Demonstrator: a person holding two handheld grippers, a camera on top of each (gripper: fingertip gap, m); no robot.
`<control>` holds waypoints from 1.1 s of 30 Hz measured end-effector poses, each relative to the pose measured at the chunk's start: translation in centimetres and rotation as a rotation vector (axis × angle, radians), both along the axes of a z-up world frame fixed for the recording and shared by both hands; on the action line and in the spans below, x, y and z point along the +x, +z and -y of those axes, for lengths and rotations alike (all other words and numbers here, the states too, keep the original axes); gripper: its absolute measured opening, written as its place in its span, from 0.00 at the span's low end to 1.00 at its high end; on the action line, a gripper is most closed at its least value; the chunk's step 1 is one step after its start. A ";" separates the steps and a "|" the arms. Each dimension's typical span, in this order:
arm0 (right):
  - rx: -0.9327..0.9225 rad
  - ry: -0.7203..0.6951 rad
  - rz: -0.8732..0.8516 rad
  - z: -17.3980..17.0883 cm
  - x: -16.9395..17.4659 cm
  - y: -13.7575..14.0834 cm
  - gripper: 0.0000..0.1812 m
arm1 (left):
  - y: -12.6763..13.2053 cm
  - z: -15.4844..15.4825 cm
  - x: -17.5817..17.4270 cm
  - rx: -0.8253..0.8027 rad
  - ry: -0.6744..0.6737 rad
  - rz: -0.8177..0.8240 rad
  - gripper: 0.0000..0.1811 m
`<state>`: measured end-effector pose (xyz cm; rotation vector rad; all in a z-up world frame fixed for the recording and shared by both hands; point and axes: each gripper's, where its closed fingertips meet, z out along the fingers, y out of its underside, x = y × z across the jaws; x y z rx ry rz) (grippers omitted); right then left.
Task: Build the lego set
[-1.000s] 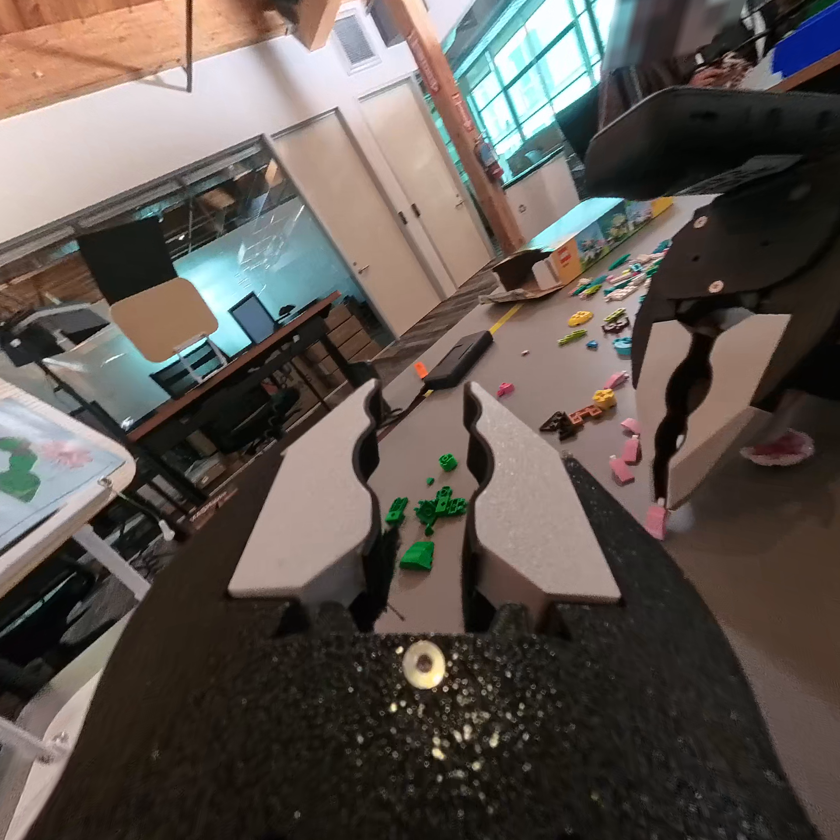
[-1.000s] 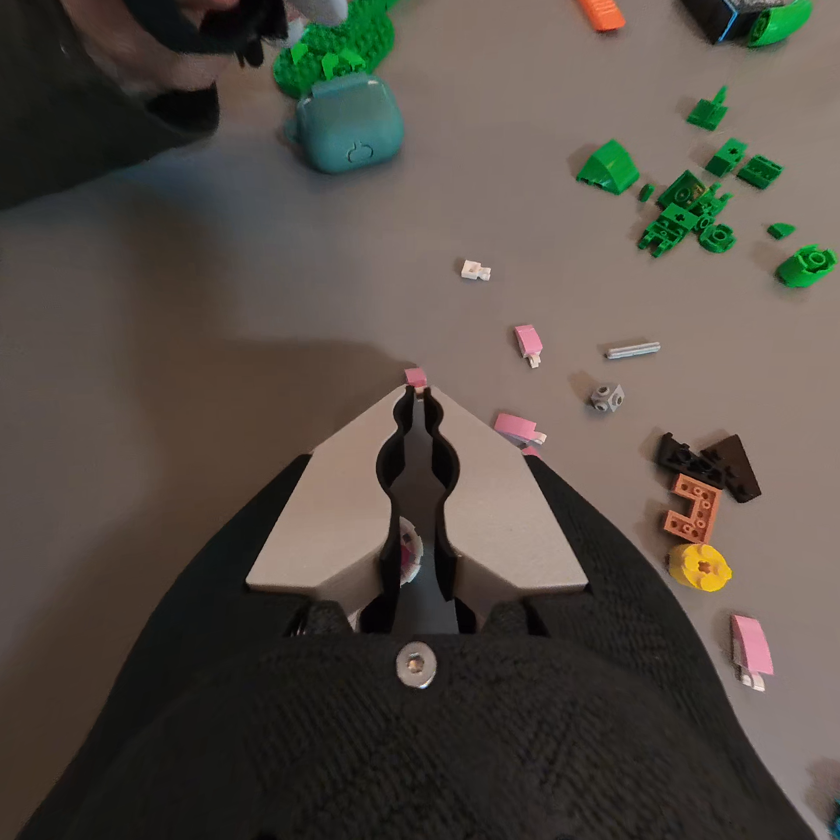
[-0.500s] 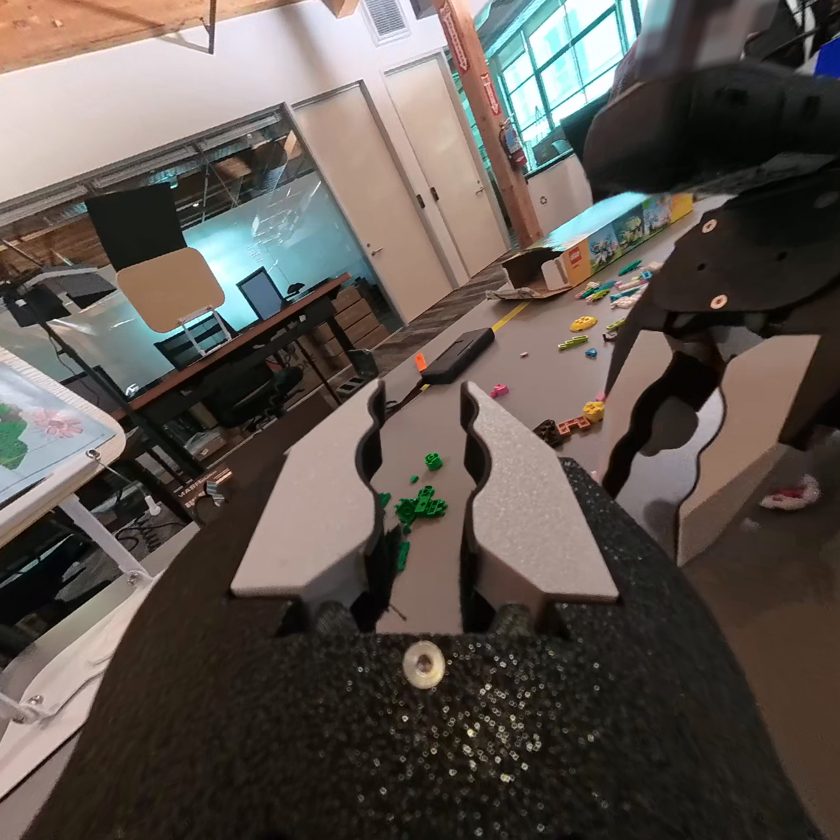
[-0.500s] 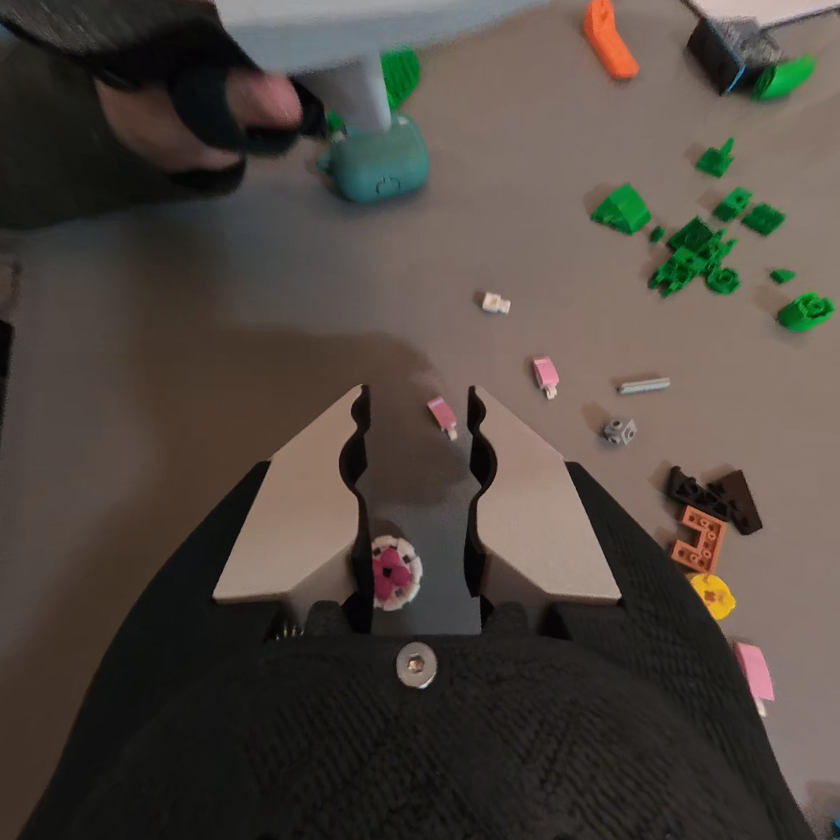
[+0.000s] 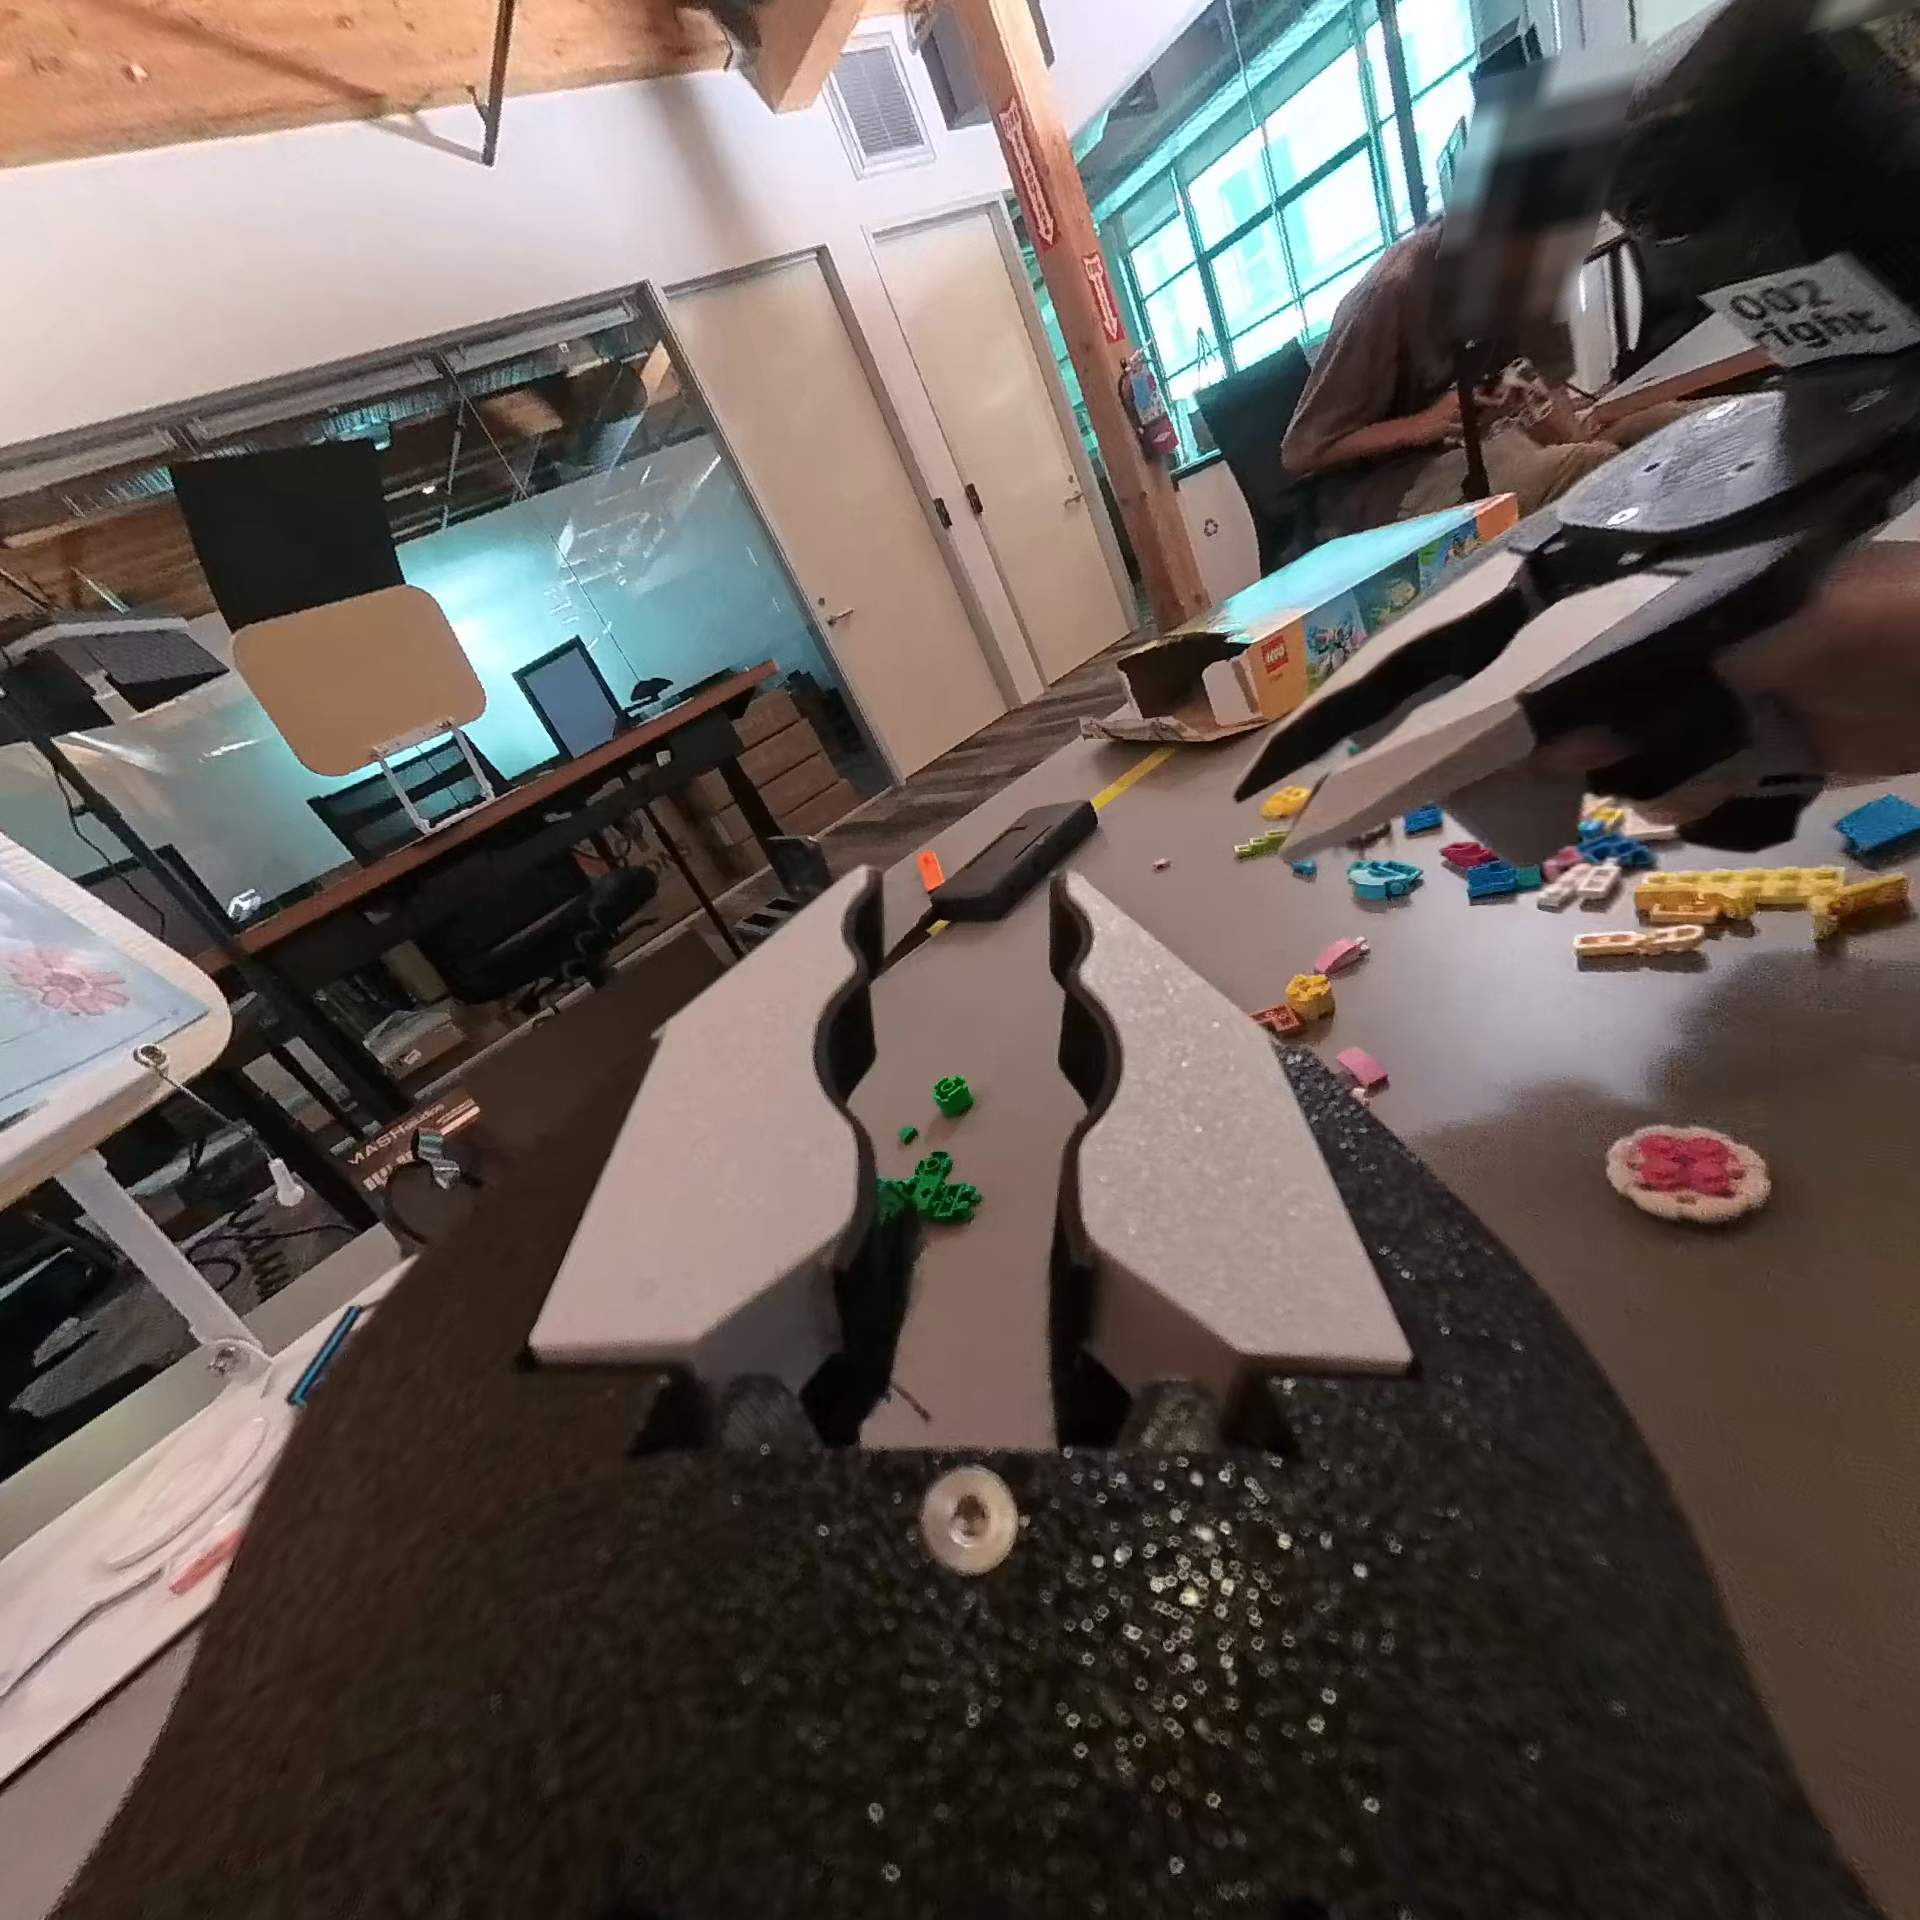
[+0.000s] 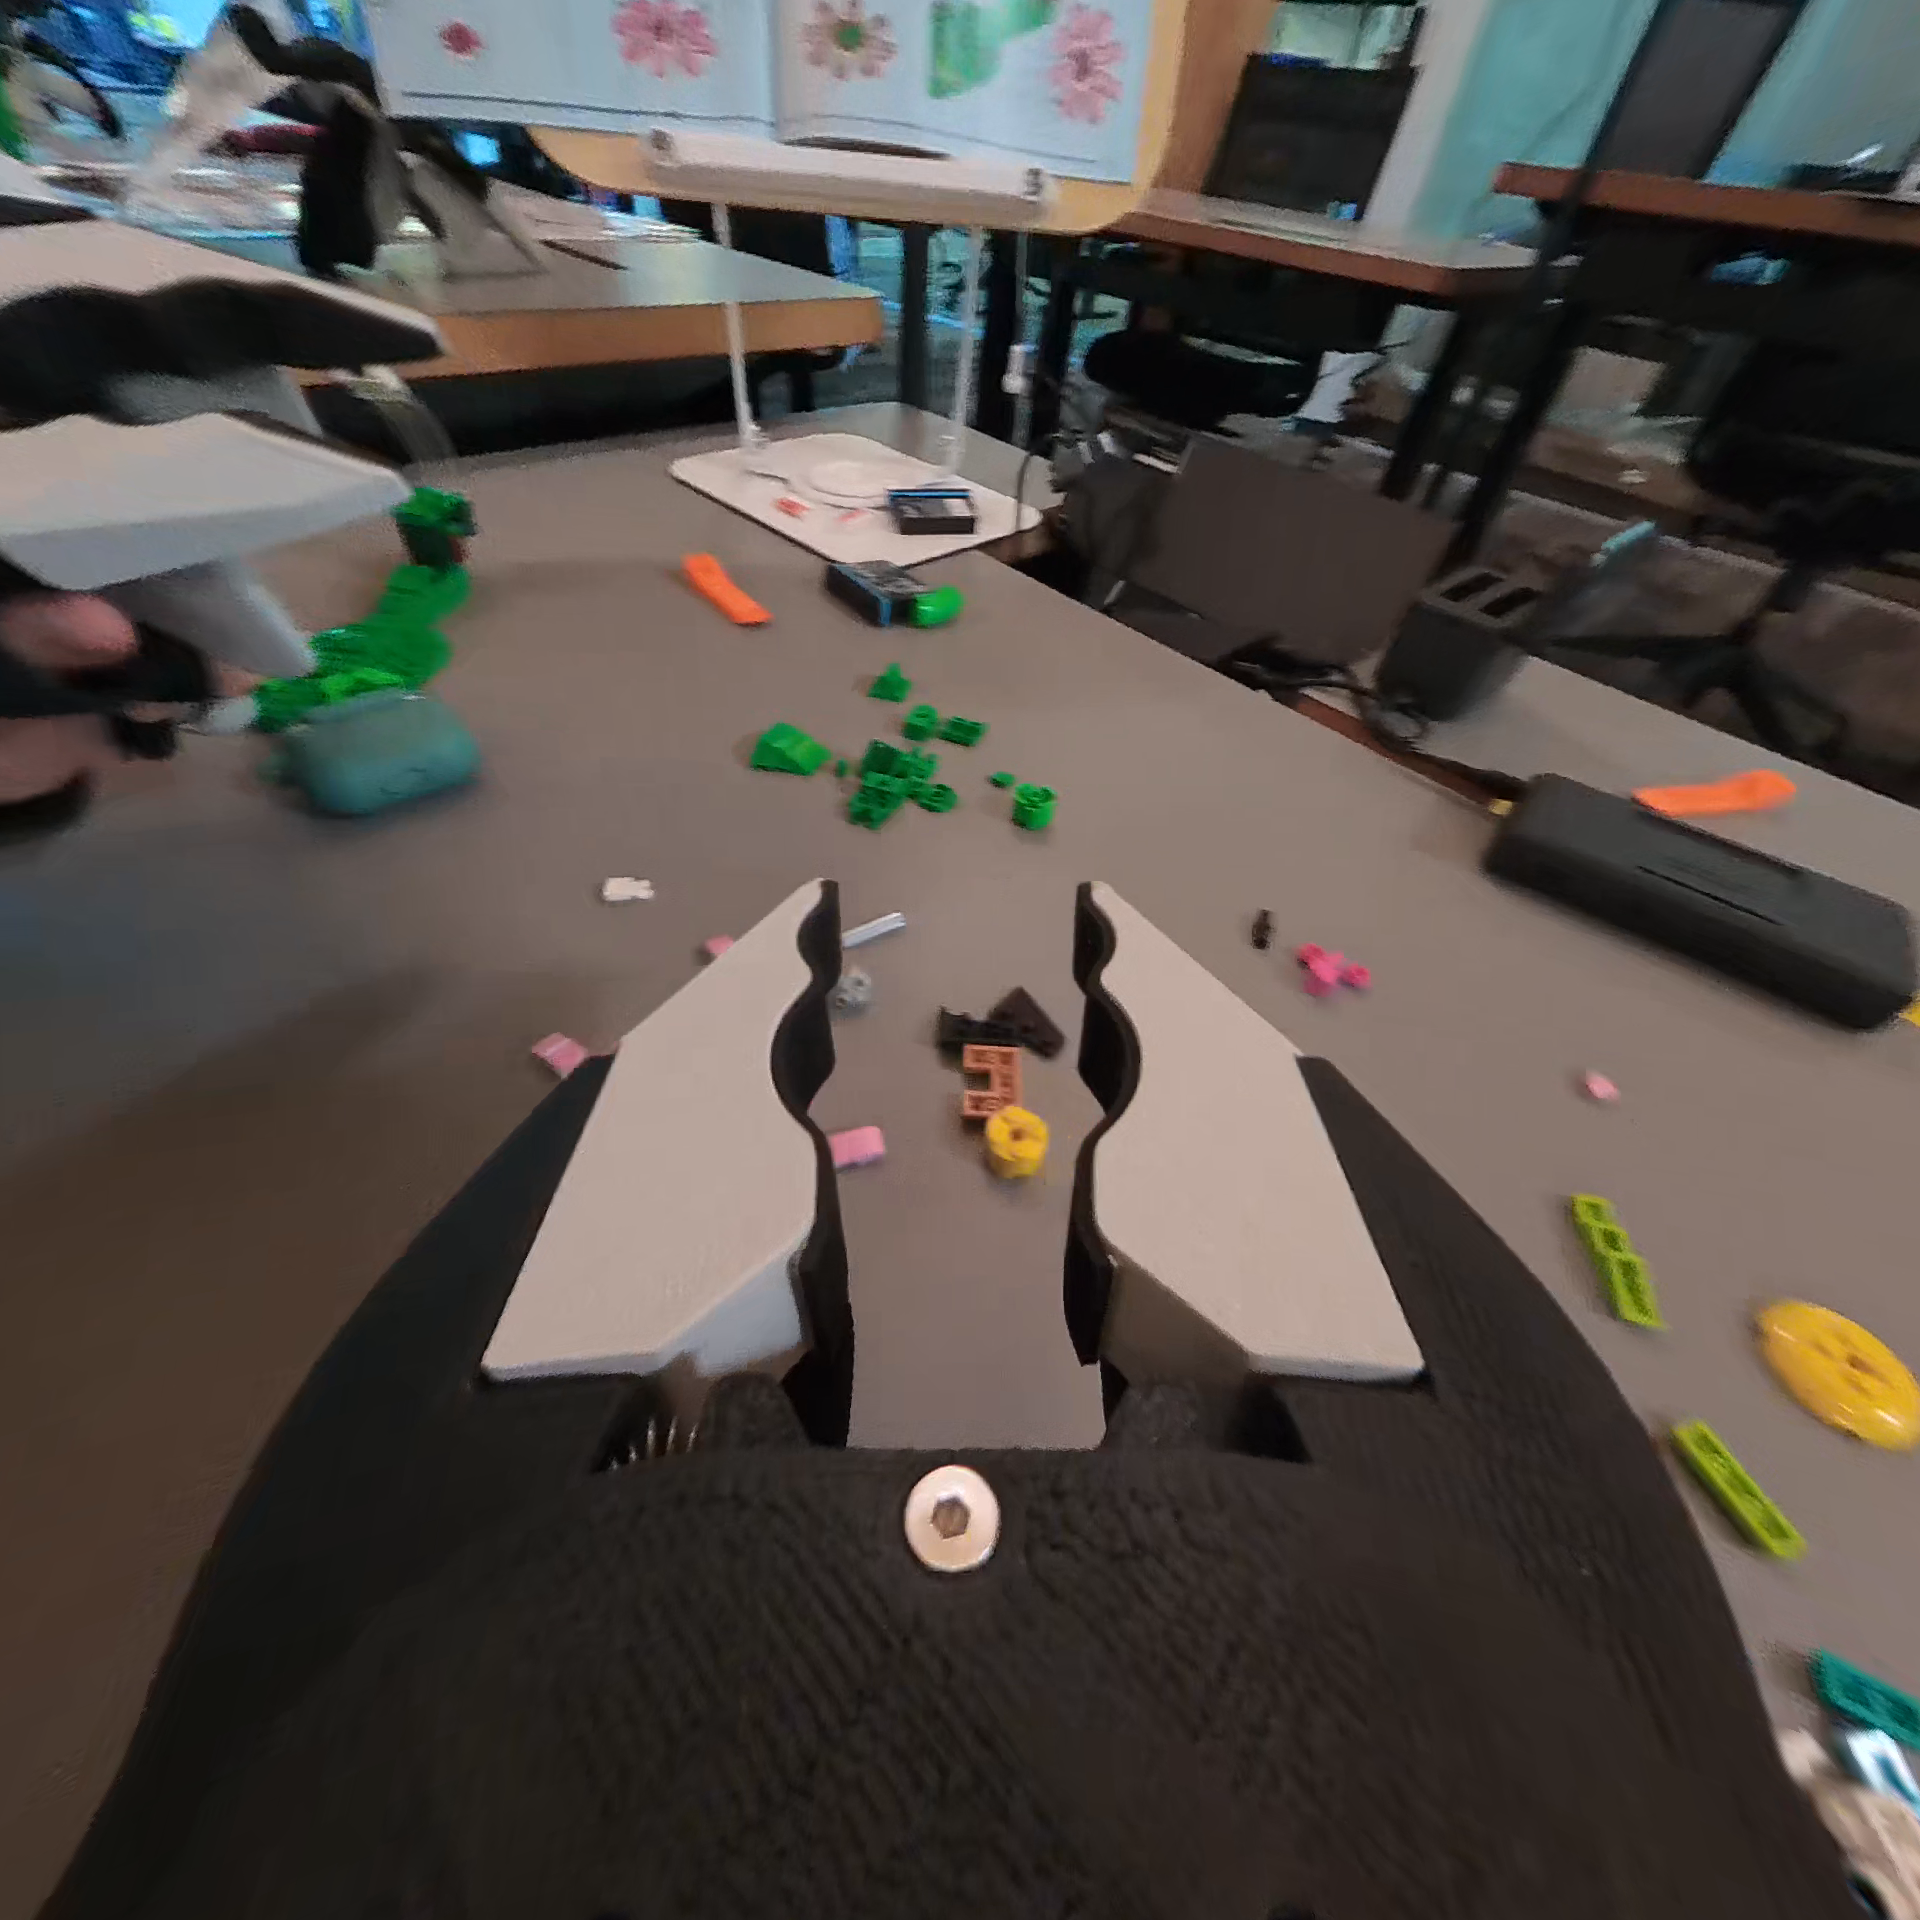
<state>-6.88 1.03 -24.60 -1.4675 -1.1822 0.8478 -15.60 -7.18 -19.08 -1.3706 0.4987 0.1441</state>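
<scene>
Early in the build, judging by the counter [image 6: 1247, 727]: only a green assembly [image 6: 384, 644] put together at far left, loose green bricks [image 6: 894, 769] and many coloured pieces still scattered. Left hand-held gripper [image 5: 961, 904] open and empty; right hand-held gripper [image 6: 951, 899] likewise open, holding nothing. Seen only in the left wrist view: a round pink-and-white flower piece [image 5: 1685, 1172] and the set's box [image 5: 1351, 613]. Seen only in the right wrist view: the instruction sheet [image 6: 779, 73] on its stand.

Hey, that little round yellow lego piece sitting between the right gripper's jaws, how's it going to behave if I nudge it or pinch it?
The round yellow piece looks like hard plastic, so probably stiff and light. Its rounded side suggests it may roll or skid across the smooth grey table if nudged. Being small and curved, it could slip from a loose pinch.
</scene>
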 end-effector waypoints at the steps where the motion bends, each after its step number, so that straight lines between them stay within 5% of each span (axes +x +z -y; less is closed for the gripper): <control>1: 0.001 -0.015 0.001 -0.4 0.3 0.0 0.24 | -0.1 0.0 0.1 0.001 0.000 -0.005 0.17; 12: -0.069 0.072 0.356 -0.5 3.3 -6.1 0.11 | -1.3 -0.4 0.4 -0.059 -0.032 0.017 0.19; 16: -0.150 0.151 0.345 1.2 2.3 -6.4 0.10 | -1.7 -0.4 1.1 -0.081 -0.062 0.002 0.23; 23: -0.119 -0.011 0.463 -2.2 4.6 -7.9 0.13 | -2.4 -0.6 1.4 -0.106 -0.081 -0.014 0.23; 33: -0.152 0.214 0.437 2.3 0.9 -7.8 0.15 | -2.4 -0.6 1.3 -0.108 -0.084 -0.012 0.22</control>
